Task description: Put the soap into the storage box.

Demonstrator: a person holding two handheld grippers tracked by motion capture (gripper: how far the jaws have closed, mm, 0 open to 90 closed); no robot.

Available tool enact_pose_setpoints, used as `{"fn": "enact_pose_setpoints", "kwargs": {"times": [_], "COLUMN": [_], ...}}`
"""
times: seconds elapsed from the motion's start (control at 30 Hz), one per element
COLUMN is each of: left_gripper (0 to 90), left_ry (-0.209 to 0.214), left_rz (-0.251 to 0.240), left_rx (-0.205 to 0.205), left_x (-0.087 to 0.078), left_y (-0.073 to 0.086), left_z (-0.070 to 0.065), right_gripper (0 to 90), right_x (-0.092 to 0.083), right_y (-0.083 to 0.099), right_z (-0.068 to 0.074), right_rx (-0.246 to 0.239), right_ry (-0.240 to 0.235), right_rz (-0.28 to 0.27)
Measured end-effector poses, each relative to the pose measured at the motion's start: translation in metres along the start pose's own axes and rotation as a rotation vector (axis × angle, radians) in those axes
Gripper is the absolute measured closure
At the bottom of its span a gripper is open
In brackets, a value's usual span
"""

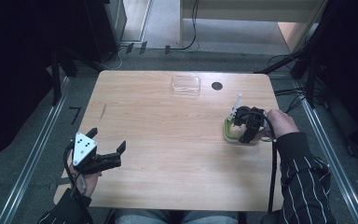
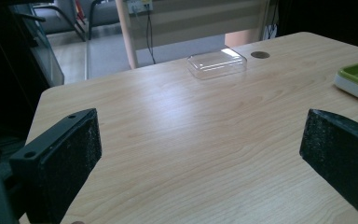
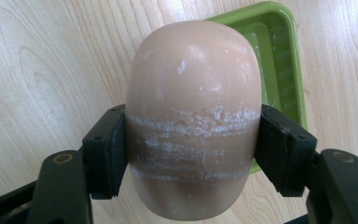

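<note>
One scuffed beige soap bar [image 3: 193,116] clamped by right gripper [image 3: 191,149], above green dish [image 3: 279,60]

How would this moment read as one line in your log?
right gripper: shut on soap bar above green dish | left gripper: open, idle

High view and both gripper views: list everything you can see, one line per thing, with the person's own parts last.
table: one, light wood, centre of the high view
clear lid: one, transparent, far edge of the table
round hole: one, dark, in the tabletop right of the clear lid
soap dish: one, green inside with a white outer wall, right side of the table
soap bar: one, pinkish-beige with white scuff lines, clamped above the soap dish
cables: several, black, on the floor beyond the table
left claw: one, black, jaws apart, near left edge of the table
right claw: one, black, shut on the soap bar
sleeve: one, dark with pale stripes, right forearm
</note>
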State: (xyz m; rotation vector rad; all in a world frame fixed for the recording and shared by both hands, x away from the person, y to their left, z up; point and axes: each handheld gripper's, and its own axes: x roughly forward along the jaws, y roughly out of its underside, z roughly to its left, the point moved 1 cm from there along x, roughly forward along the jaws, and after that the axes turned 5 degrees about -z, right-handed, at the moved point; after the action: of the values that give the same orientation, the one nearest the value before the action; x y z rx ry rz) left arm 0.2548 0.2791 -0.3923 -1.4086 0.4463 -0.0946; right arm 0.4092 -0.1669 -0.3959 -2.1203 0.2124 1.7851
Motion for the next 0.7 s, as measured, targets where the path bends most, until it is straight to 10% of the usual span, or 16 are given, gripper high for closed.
{"fn": "enact_pose_setpoints", "kwargs": {"times": [0.7], "left_gripper": [0.0], "left_ry": [-0.003], "left_rz": [-0.003], "left_rx": [-0.001], "left_x": [-0.001], "left_y": [0.001], "left_z": [0.001], "right_gripper": [33.8], "right_x": [0.004], "right_y": [-0.011], "right_z": [-0.011], "right_rx": [-0.023], "right_ry": [0.019], "right_rz": [0.012]}}
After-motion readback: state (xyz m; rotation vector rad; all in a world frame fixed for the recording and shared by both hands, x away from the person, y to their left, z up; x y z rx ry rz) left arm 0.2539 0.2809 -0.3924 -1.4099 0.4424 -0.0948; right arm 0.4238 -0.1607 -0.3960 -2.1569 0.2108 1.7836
